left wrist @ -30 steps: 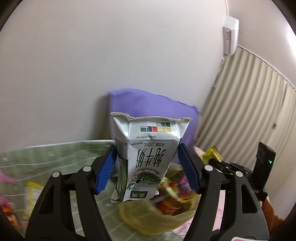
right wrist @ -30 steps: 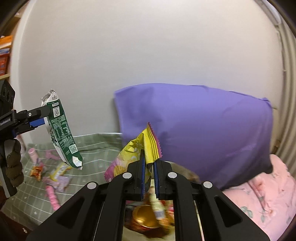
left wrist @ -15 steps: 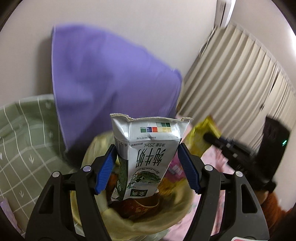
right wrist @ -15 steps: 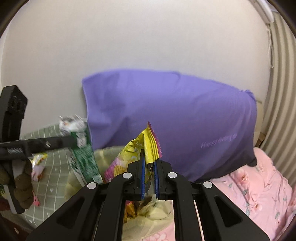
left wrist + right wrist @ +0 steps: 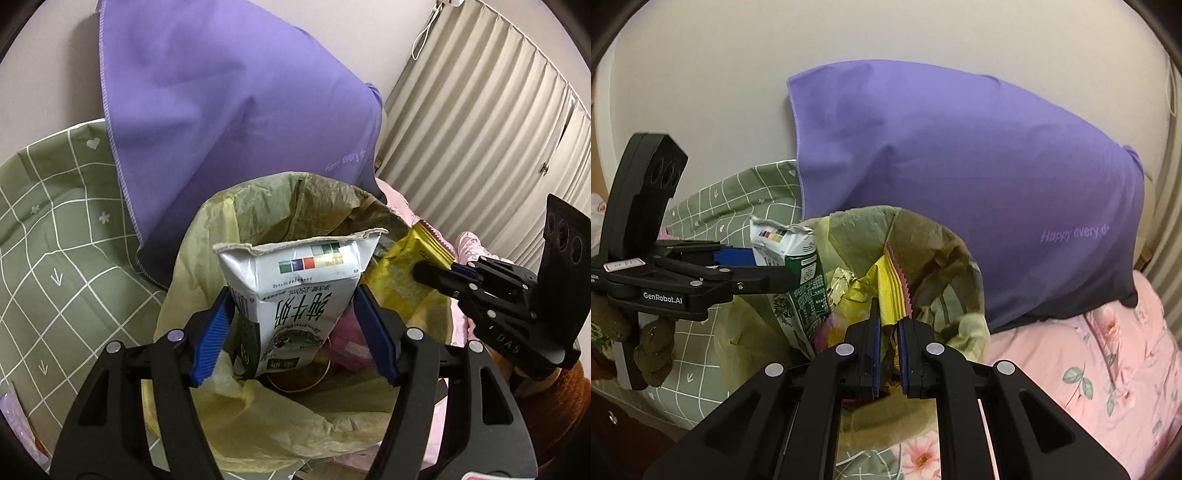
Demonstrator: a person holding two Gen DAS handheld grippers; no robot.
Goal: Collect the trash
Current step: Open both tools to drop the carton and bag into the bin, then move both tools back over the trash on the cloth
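Holding carton [image 5: 295,295] in left gripper [image 5: 293,334], wrapper [image 5: 890,291] pinched in right gripper [image 5: 887,354]; both over bag [image 5: 258,417] mouth. You lower further, then release inside rim.

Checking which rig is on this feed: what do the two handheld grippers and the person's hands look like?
Both the left gripper and the right gripper are matte black plastic frames with silver rivets and ribbed blue pads. The left one carries white GenRobot.AI lettering and a small pink label. The hand under it wears a fuzzy olive-brown glove.

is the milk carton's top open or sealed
Open: the milk carton in the left gripper has a torn, ragged top edge.
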